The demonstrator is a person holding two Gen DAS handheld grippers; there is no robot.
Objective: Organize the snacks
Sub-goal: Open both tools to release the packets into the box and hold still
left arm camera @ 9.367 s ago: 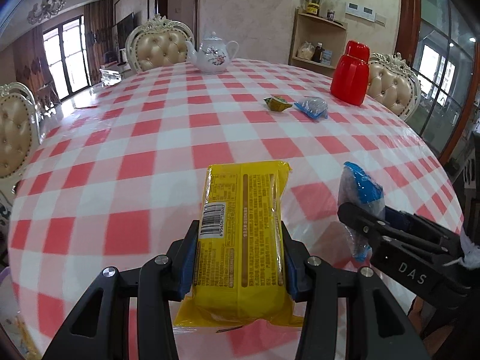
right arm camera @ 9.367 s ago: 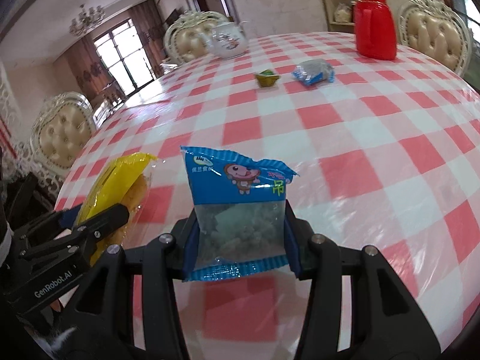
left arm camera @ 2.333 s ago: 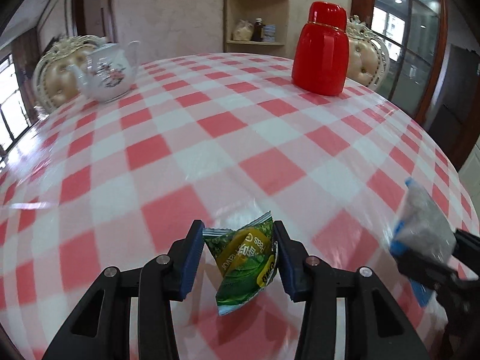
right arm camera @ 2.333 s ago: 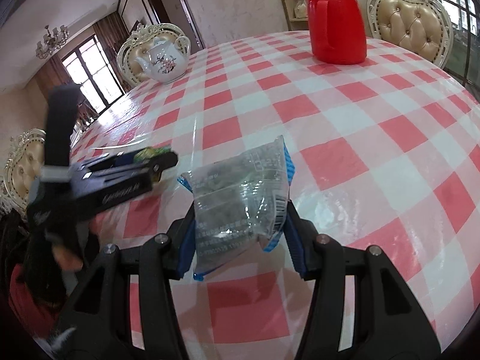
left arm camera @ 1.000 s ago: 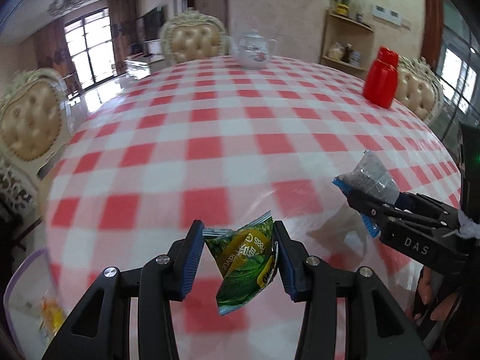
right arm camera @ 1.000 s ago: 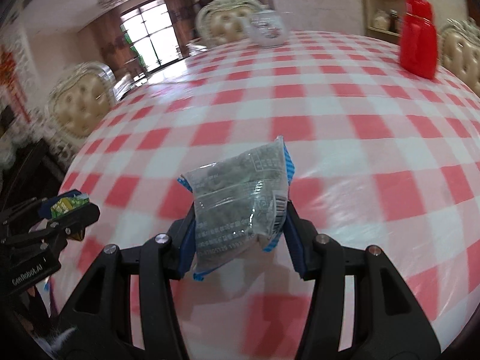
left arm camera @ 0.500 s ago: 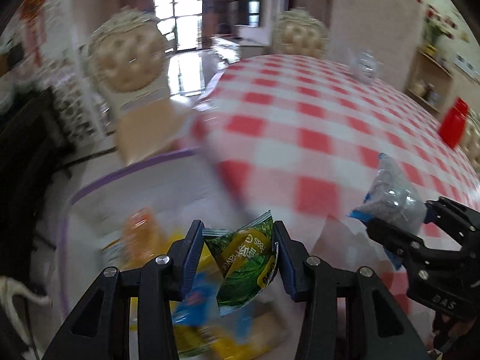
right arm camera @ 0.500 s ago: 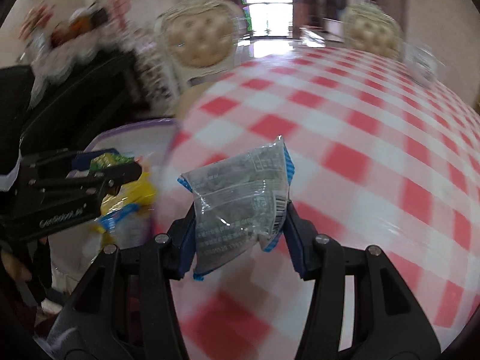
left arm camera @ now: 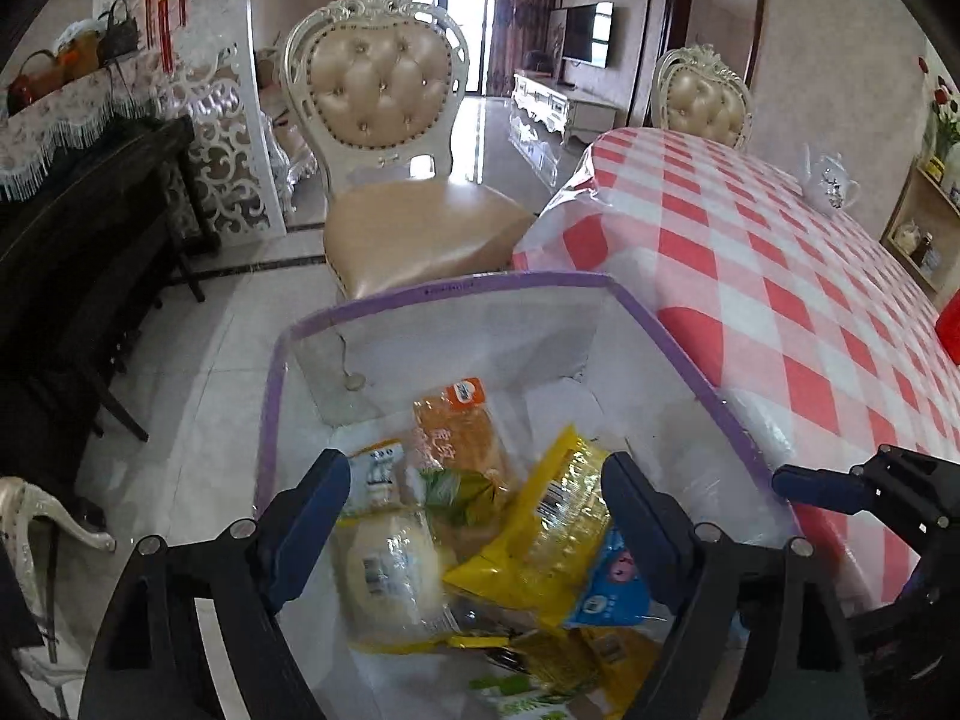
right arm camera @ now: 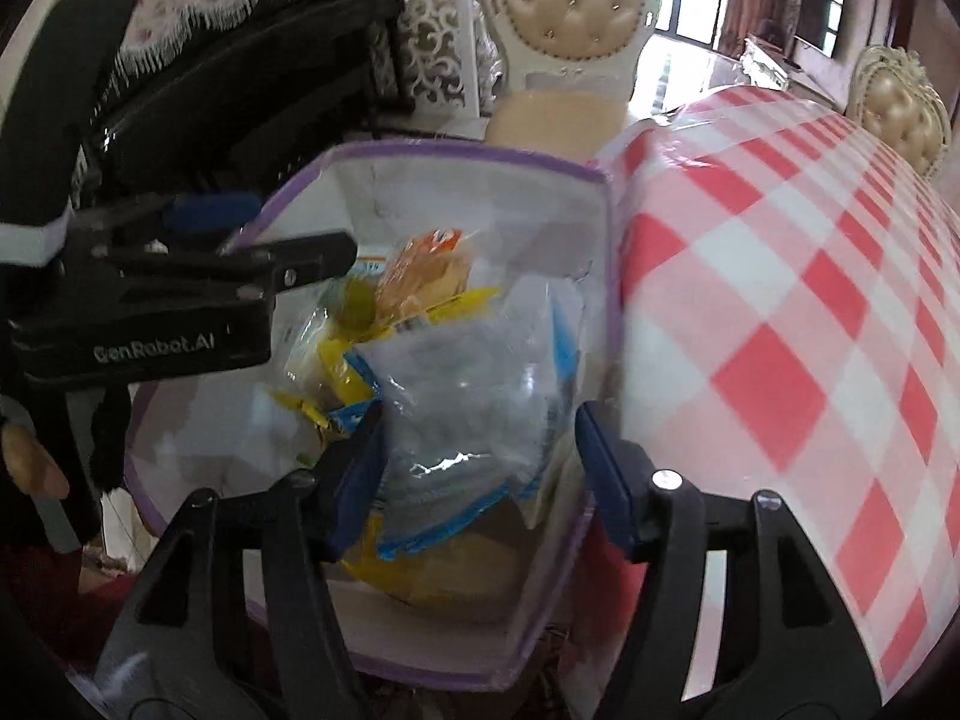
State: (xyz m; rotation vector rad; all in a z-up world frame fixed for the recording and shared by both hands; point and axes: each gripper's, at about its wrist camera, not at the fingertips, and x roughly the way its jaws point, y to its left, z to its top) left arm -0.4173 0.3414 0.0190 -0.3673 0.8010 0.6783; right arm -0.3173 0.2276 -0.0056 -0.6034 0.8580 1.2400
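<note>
A white storage bag with a purple rim [left arm camera: 456, 285] stands on the floor beside the table, with several snack packets inside. My left gripper [left arm camera: 474, 492] hovers over it with its jaws opening wide. The green packet [left arm camera: 447, 489] lies blurred below them among the other snacks, free of the pads. In the right wrist view my right gripper [right arm camera: 480, 450] is over the same bag [right arm camera: 480, 153], and its jaws are opening too. The clear and blue packet [right arm camera: 468, 408] shows blurred between them, loose from the pads. The left gripper [right arm camera: 258, 252] appears at the left there.
The round table with a red and white check cloth [left arm camera: 780, 276] is right of the bag, and a teapot [left arm camera: 831, 180] sits on it far back. A cream padded chair [left arm camera: 384, 90] stands behind the bag. Dark furniture [left arm camera: 78, 228] fills the left.
Both grippers swung from above the table's edge to over the bag. Their jaws spread apart. The green packet and the clear blue packet left the pads and dropped toward the bag.
</note>
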